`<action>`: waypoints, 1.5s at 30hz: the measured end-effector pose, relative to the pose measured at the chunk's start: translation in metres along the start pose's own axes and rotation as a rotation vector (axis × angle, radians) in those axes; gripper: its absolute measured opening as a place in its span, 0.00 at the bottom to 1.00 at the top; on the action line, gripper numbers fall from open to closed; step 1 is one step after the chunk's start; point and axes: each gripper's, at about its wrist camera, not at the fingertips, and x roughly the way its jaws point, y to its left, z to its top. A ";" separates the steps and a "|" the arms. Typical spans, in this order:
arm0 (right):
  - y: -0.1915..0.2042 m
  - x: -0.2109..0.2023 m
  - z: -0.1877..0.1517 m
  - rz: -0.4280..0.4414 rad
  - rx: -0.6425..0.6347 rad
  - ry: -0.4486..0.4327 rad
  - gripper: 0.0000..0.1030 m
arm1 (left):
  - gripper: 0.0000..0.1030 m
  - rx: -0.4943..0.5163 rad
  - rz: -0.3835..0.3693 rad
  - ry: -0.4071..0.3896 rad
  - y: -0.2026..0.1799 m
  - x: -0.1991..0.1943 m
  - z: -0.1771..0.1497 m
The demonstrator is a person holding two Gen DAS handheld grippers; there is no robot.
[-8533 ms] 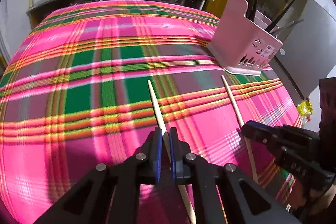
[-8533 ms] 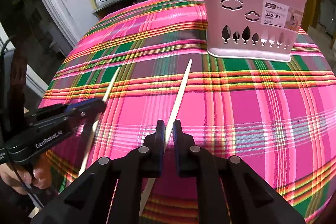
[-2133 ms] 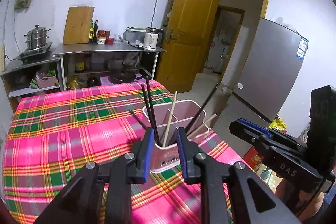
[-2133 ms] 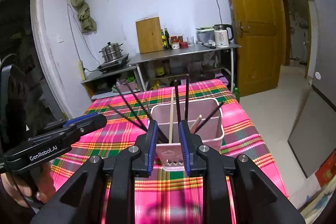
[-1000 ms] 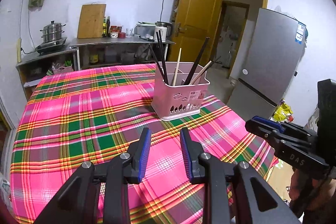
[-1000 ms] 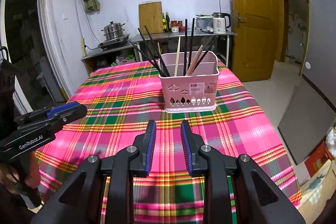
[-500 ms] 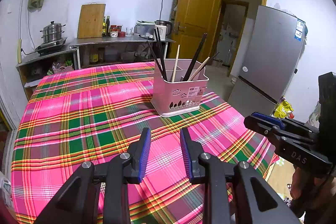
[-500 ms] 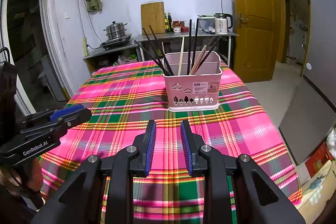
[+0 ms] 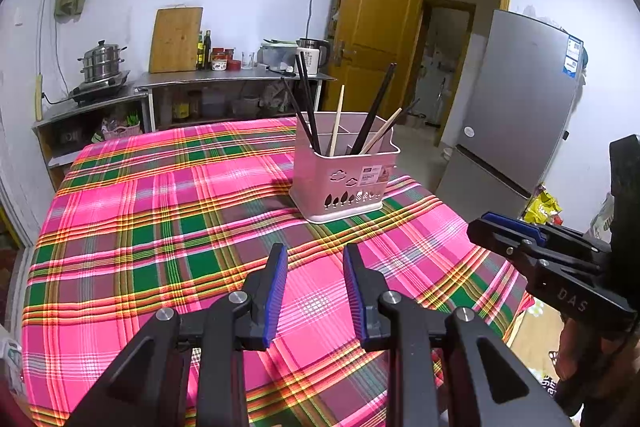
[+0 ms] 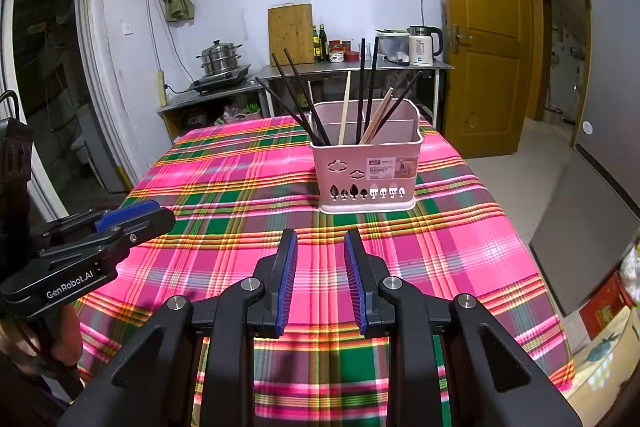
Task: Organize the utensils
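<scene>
Well ahead of both claws, the pale pink plastic utensil basket (image 10: 366,173) with cloud and tree cut-outs stands upright on the pink, green and yellow plaid tablecloth (image 10: 224,187). From the left black two-finger claw with blue pads (image 9: 316,281) the basket (image 9: 344,179) sits forward and slightly to the right; from the right black two-finger claw with blue pads (image 10: 320,269) it sits forward and a little right of the gap between the fingers.

Inside the basket lean several long black chopsticks (image 10: 300,99) and two pale wooden chopsticks (image 10: 345,107), their upper ends fanning out above the rim. In the left wrist view the black ones (image 9: 308,103) and the wooden ones (image 9: 337,119) show the same spread.

Both claws are spread, with bare tablecloth showing between their pads and nothing pinched. Each hovers over the near part of the cloth, well apart from the basket.

To the right of the left claw, the right claw (image 9: 504,231) appears from the side. To the left of the right claw, the left claw (image 10: 132,217) appears likewise, with a hand (image 10: 60,335) on its grip.

Beyond the basket, a steel counter (image 10: 344,69) carries a wooden cutting board (image 10: 290,35), a white electric kettle (image 10: 424,45) and a steel steamer pot (image 10: 220,59). Farther right stand a yellow-brown wooden door (image 10: 480,27) and a grey refrigerator (image 9: 516,99).
</scene>
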 end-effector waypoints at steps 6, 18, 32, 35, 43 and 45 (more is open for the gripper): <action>0.000 0.000 0.000 0.001 0.000 0.000 0.24 | 0.27 0.000 0.003 0.001 0.000 0.000 0.000; 0.000 0.000 0.000 -0.003 0.002 0.004 0.24 | 0.28 -0.001 0.002 0.001 -0.001 0.000 -0.002; 0.000 0.000 -0.001 -0.003 0.003 0.009 0.24 | 0.27 0.000 0.003 0.002 -0.001 0.000 -0.002; 0.000 0.000 -0.001 -0.003 0.002 0.009 0.24 | 0.27 0.000 0.002 0.001 -0.001 0.000 -0.002; 0.000 0.000 -0.001 -0.004 0.002 0.012 0.24 | 0.27 0.000 0.003 0.001 -0.002 0.000 -0.002; 0.001 0.001 -0.001 -0.005 0.002 0.012 0.24 | 0.28 0.000 0.005 0.003 -0.001 -0.001 -0.002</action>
